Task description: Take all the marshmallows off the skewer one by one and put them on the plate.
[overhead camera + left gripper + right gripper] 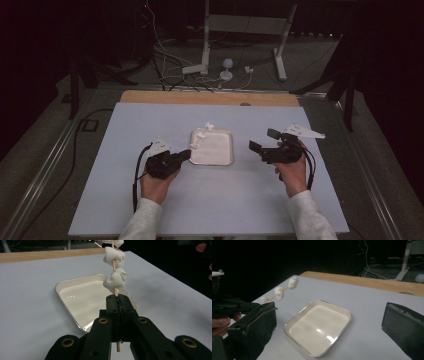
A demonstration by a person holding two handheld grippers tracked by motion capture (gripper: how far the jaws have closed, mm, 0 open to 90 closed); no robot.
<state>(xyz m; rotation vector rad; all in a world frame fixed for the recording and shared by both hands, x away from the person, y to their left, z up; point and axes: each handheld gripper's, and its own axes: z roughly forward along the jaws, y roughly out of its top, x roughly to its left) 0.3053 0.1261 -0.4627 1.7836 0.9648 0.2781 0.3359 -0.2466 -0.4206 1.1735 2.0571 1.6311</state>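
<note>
Skewer [115, 277] of white marshmallows sits clamped in the left gripper [117, 305] above the tray [226, 156]; right gripper [264, 140] hangs wide open, empty.

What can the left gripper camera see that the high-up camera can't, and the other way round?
The left gripper view alone shows the thin wooden skewer passing through three lumpy white marshmallows, its lower end clamped between the left gripper's shut black jaws. The high view alone shows both sleeved forearms, the right gripper with jaws open and holding nothing, and white stand legs on the floor beyond. Both show the shallow white rectangular tray on the pale table.
</note>
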